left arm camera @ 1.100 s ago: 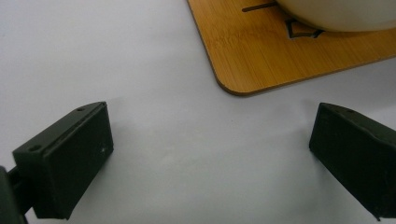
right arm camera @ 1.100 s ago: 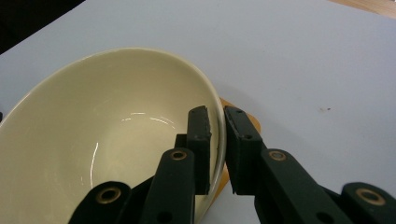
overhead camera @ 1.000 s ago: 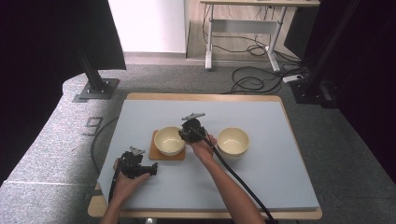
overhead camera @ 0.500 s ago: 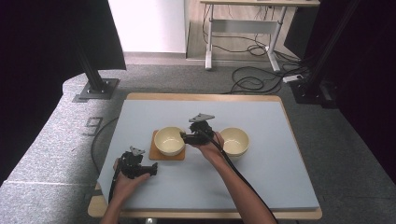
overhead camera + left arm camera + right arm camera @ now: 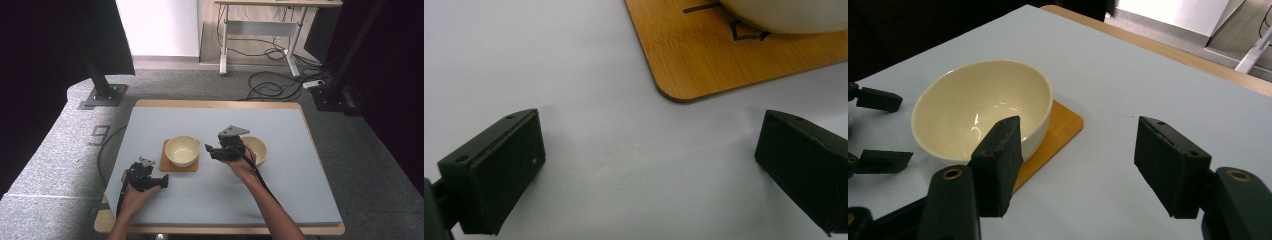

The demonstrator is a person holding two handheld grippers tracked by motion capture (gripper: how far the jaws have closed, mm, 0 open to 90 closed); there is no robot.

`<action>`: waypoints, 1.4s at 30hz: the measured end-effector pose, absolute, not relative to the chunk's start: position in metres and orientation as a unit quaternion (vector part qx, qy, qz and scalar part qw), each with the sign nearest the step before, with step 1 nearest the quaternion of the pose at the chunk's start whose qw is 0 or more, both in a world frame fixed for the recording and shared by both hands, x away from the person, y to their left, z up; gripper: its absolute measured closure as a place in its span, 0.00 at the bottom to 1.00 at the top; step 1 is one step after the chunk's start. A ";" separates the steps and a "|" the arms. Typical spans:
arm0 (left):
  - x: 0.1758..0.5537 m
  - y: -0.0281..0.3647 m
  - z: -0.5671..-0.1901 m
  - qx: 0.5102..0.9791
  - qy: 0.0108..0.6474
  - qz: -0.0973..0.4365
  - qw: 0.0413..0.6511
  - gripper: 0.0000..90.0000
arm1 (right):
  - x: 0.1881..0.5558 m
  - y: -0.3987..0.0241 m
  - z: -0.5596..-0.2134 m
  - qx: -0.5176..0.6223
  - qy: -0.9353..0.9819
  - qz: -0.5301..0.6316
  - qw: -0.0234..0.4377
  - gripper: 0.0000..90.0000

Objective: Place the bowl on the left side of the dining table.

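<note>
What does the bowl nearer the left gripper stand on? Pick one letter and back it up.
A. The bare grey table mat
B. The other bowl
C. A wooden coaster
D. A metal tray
C: the bowl stands on a square wooden coaster, whose corner also shows in the left gripper view, apart from the other bowl.

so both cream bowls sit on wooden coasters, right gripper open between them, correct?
Not quite: the high view shows one cream bowl on the square wooden coaster; the other cream bowl sits directly on the grey mat. The right gripper is open between them.
</note>
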State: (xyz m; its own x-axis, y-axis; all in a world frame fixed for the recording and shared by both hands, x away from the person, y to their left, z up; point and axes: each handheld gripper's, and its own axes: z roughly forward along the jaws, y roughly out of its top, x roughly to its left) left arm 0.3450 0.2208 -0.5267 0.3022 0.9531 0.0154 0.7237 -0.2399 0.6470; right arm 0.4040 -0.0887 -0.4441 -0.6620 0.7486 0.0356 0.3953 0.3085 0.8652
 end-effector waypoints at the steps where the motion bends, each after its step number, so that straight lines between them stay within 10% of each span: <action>1: 0.345 0.221 -0.527 0.759 0.552 0.210 0.274 0.00 | 0.402 -0.092 -0.443 0.367 0.783 0.464 0.190 0.39; 42: 0.345 0.220 -0.527 0.758 0.553 0.210 0.275 0.00 | 0.328 -0.246 -0.480 0.427 0.749 0.447 0.237 0.39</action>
State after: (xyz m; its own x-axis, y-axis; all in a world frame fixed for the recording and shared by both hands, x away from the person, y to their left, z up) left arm 0.3446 0.2205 -0.5269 0.2996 0.9540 0.0136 0.7230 -0.2364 0.6492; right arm 0.3280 -0.2464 -0.4796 -0.5234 0.8517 0.0257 0.4269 0.2360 0.8729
